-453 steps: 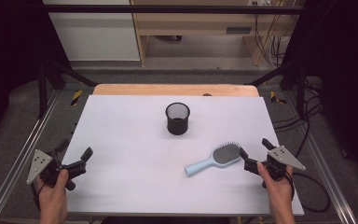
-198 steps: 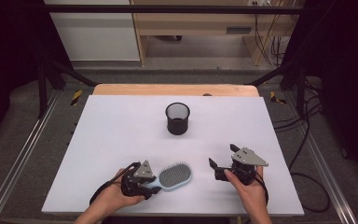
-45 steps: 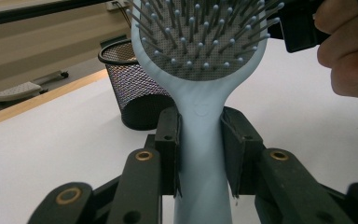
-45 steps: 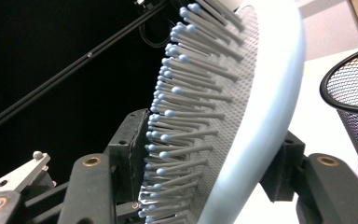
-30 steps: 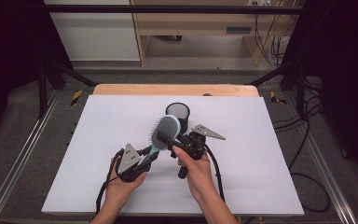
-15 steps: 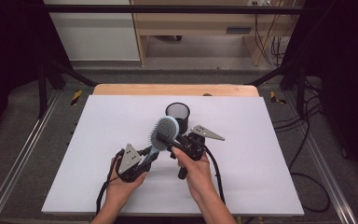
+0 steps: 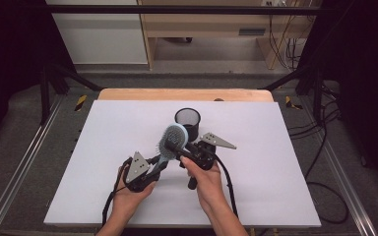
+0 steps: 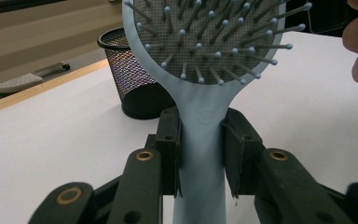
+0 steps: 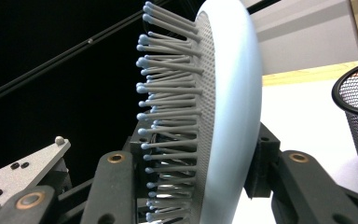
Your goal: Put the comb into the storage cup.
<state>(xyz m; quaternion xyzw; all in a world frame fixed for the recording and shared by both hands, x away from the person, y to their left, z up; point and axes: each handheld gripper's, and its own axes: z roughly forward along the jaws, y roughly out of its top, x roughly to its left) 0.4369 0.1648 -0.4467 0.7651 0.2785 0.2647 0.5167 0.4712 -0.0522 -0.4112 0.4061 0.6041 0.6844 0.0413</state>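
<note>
At the left of the high view, the person's left hand point(image 7: 130, 194) holds the left gripper point(image 7: 153, 166) low over the white table point(image 7: 285, 162); its grey three-cornered plate point(image 7: 138, 165) points up. This gripper is clamped on the handle of the light blue hairbrush point(image 7: 171, 142): in the left gripper view the two black pads press on both sides of the handle, just under the brush head. The hairbrush stands lifted off the table and leans up toward the far side, with its bristles point(image 8: 223, 42) facing the left gripper's camera. To the right, the right hand point(image 7: 204, 179) brings the right gripper point(image 7: 184, 150) to the brush head. Its jaws have just been closing, and the head is between them: in the right gripper view one pad lies against the smooth back of the head, and the other jaw stands on the bristle side, but I cannot tell if it already presses the bristles. Just behind the brush head stands the black mesh cup point(image 7: 187, 121), upright and open at the top; the head covers a part of its near wall in the high view. Black cables point(image 7: 229, 189) trail from the grippers toward the near edge. The table is a plain white board with a wooden strip point(image 7: 128, 93) along the far edge. Behind it are a grey floor, a pale wooden shelf point(image 7: 216, 24) and dark frame bars point(image 7: 59, 78).
</note>
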